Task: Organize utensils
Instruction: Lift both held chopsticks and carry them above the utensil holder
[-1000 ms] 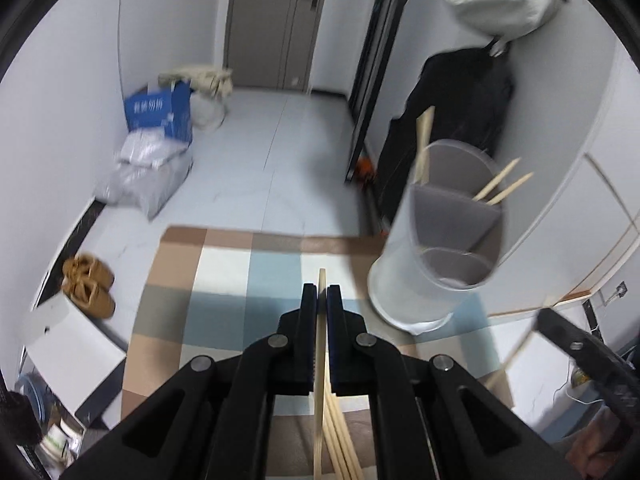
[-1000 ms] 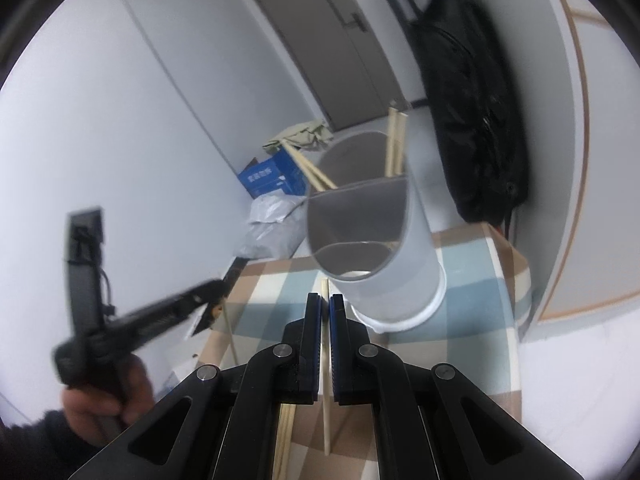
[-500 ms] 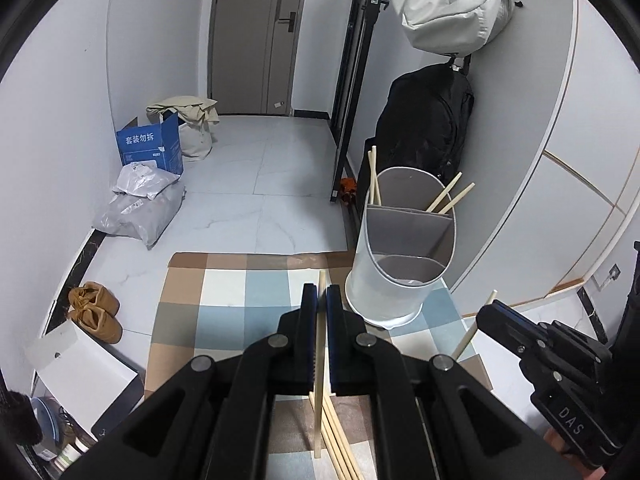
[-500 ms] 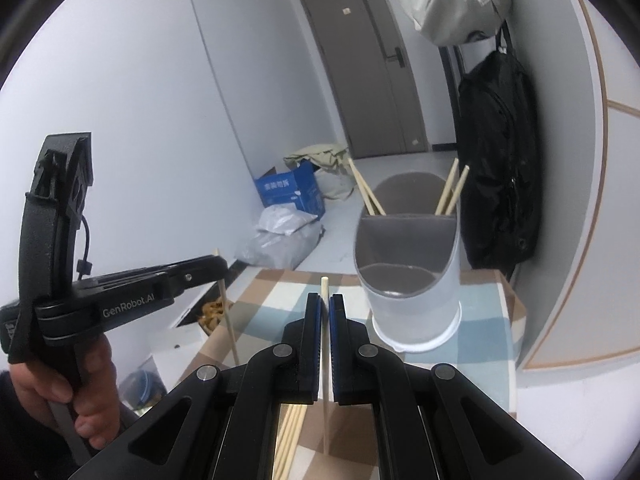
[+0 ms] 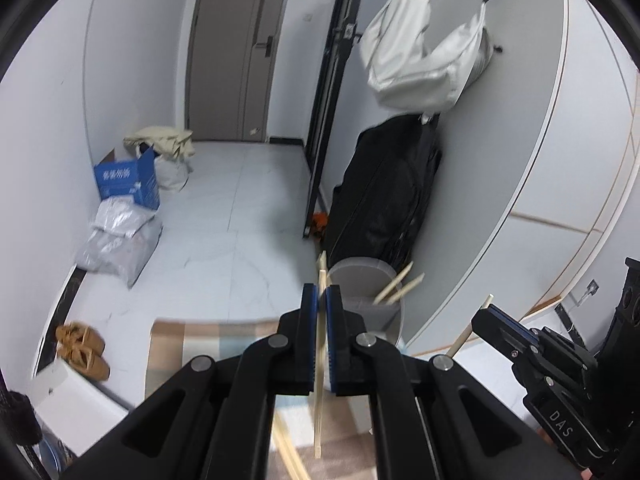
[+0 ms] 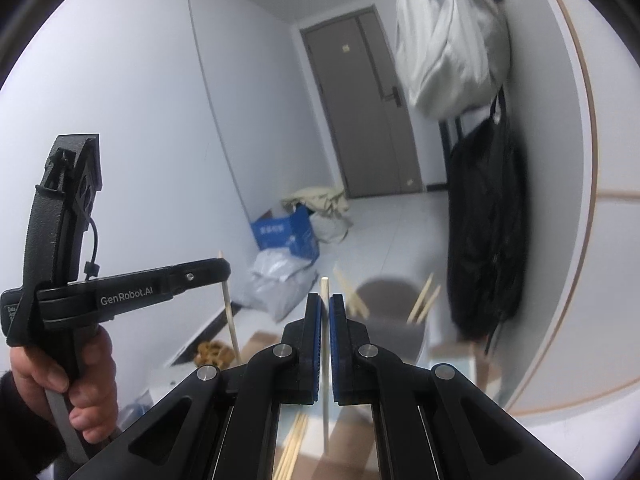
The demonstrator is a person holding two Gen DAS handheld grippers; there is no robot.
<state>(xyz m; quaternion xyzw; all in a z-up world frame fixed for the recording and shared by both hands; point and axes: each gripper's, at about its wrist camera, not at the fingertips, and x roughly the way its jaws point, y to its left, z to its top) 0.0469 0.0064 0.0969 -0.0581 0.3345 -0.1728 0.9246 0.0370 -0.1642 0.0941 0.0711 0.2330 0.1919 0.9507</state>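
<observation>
Left gripper (image 5: 322, 292): clamped on one wooden chopstick (image 5: 319, 368), which runs near-upright between the blue pads, top end poking just above the fingertips, lower end hanging below over the checked cloth (image 5: 176, 344) covering the surface.

Right gripper (image 6: 325, 300): likewise closed on a single chopstick (image 6: 325, 364), upright, tip showing above the pads.

A hand (image 6: 76, 380) grips the left tool's handle, seen in the right wrist view.

Grey utensil holder (image 5: 370, 300) stands on the surface beyond both grippers, partly hidden by the fingers; several chopsticks lean in its rear compartment (image 5: 396, 284).

Loose chopsticks (image 6: 294, 446) lie on the cloth below the grippers.

Background: blue box (image 5: 128, 178), black bag (image 5: 384, 196), white bag (image 5: 424, 56) hanging above it.
</observation>
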